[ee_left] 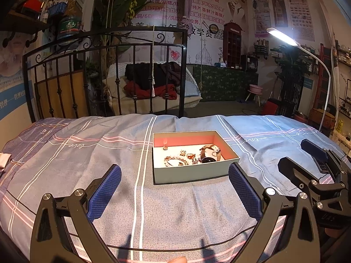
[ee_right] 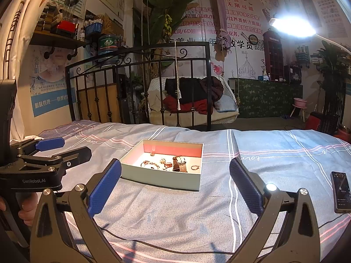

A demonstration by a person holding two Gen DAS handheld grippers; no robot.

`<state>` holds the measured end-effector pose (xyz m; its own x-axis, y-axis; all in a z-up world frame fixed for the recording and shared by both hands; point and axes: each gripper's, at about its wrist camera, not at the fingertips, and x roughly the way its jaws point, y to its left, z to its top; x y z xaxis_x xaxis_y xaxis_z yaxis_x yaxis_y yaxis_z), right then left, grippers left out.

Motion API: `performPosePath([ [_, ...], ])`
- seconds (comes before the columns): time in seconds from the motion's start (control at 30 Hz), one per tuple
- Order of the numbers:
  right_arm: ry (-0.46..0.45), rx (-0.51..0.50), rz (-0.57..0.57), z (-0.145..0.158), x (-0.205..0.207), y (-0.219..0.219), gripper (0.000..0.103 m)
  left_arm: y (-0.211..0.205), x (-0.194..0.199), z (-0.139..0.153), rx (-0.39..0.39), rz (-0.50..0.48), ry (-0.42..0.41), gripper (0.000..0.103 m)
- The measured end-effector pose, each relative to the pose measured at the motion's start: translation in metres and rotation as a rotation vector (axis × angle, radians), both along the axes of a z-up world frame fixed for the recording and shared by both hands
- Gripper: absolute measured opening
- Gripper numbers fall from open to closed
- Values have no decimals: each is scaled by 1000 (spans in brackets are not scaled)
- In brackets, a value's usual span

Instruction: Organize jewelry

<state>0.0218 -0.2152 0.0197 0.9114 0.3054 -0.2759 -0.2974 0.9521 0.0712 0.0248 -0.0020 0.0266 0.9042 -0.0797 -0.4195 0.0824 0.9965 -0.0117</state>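
Blue-padded left tongs (ee_left: 174, 191) wide open, empty, right tongs (ee_right: 175, 188) ditto

You can read "GenRobot.AI" on the black left gripper's body (ee_right: 33, 180), "love" in white script on the grey-blue checked bedsheet (ee_right: 252, 158), and what looks like "TELEPHONE" on the dark red booth-shaped cabinet (ee_right: 272, 52).

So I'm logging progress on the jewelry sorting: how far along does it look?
Done: the jewelry already lies in the open box, including a watch, a bracelet and a ring, though loosely rather than arranged. In hand: nothing; the left tool and right tool both hover open and empty short of the box. Left: possibly tidying the pieces; no lid is in view.
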Motion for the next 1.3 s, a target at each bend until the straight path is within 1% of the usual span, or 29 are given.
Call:
performPosePath([
  [0.27,-3,2,-8,-1,2,-1,97,-1,-3,1,14,-1,-23,96],
  [1.0,2,-2,-1,-3,2,0,97,2,-1,2,3,3,-14,96],
  [1.1,6,-1,-2,-4,2,0,97,2,-1,3,-7,11,-25,96],
  [1.3,17,0,-4,-5,7,0,97,1,3,0,-10,-4,-4,96],
])
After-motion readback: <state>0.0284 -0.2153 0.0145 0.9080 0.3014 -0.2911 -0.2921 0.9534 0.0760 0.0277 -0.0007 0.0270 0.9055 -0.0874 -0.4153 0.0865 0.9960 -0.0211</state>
